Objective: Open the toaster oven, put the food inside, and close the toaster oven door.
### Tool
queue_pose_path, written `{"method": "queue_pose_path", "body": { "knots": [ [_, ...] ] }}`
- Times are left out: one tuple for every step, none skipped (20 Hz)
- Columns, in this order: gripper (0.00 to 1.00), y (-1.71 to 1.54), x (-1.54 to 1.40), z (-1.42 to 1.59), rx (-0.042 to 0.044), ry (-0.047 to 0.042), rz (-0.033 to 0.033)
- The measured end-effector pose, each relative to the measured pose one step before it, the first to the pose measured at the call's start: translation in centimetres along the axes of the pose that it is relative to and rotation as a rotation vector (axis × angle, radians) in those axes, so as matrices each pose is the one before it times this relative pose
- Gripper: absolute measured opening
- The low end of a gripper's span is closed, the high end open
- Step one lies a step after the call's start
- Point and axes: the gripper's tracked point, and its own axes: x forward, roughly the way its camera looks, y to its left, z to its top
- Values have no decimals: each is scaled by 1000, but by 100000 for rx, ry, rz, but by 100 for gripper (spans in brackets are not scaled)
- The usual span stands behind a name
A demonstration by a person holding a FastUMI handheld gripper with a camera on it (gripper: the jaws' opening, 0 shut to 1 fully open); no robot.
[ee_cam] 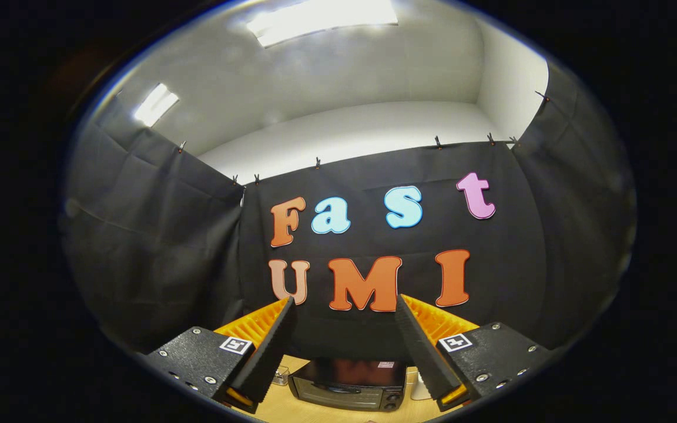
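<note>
My jaws (pixel 344 335) hang spread and empty; the toaster oven (pixel 348 385) sits low at six o'clock between them on the worktop (pixel 315 414), door shut, long axis crosswise.

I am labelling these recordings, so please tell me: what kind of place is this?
Probably a recording booth: black cloth walls clipped up, a dark toaster oven on a light wooden table, below the open gripper.

A dark toaster oven (pixel 347 392) sits upright on the wooden table, door closed, between the fingers.
</note>
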Motion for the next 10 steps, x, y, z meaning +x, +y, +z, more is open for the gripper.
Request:
{"method": "queue_pose_path", "body": {
  "knots": [
    [99,144,-50,106,75,-143,183],
    [99,138,58,-56,82,-425,262],
    [99,79,-82,4,88,-529,211],
    [99,70,22,-156,-184,-310,90],
    [99,14,124,-185,-190,-308,-111],
    [99,39,167,-231,-175,-357,-188],
    [99,-94,49,-129,198,-396,-553],
    [99,-151,-13,-85,756,-1098,-827],
    [100,-50,-25,124,754,-1721,-580],
    [99,-27,90,100,155,-1787,-396]
  ]
}}
